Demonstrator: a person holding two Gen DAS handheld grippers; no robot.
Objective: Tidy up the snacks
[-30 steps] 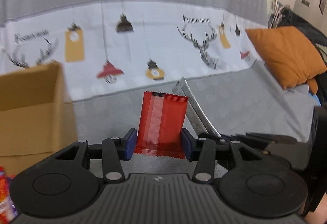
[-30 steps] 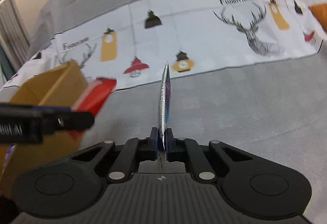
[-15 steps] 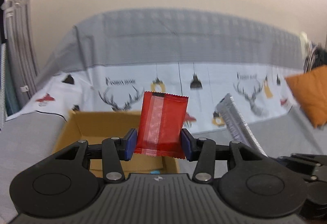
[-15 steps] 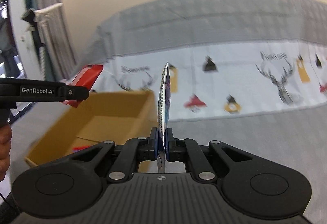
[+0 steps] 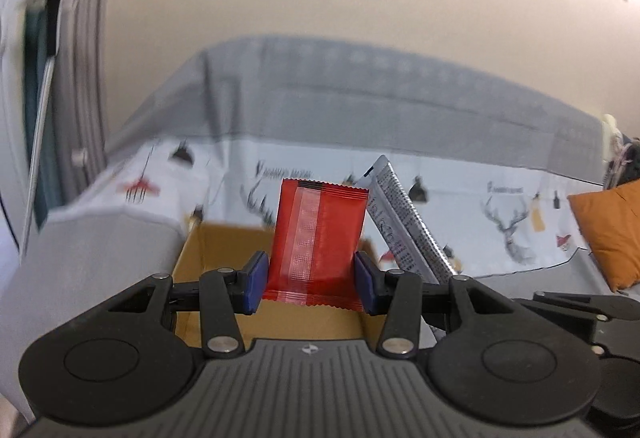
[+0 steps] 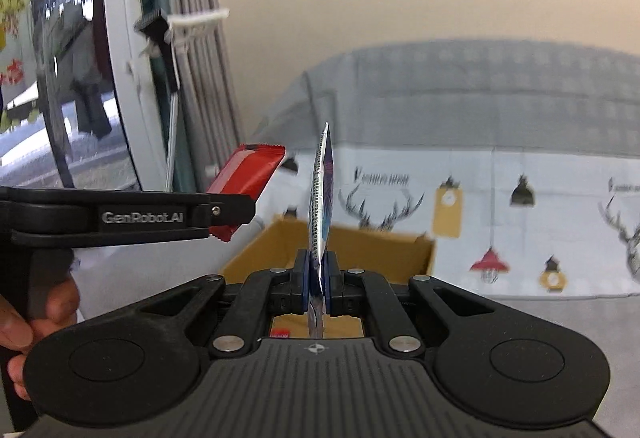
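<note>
My left gripper (image 5: 310,280) is shut on a red snack packet (image 5: 320,238), held upright by its side edges above an open cardboard box (image 5: 212,258). My right gripper (image 6: 318,288) is shut on a flat silver and blue snack packet (image 6: 322,190), seen edge-on, also above the box (image 6: 400,254). In the left wrist view the silver packet (image 5: 404,222) leans just right of the red one. In the right wrist view the left gripper (image 6: 224,212) with the red packet (image 6: 246,178) is at the left. A red item (image 6: 280,333) lies inside the box.
The box stands on a grey sofa (image 5: 360,94) covered by a white throw with deer and lamp prints (image 6: 520,222). An orange cushion (image 5: 608,230) lies at the right. A curtain and window (image 6: 120,78) are at the left, with a beige wall behind.
Both grippers have swung left and tilted up with their packets. The box now sits straight ahead under both grippers, and the window and curtain have come into view.
</note>
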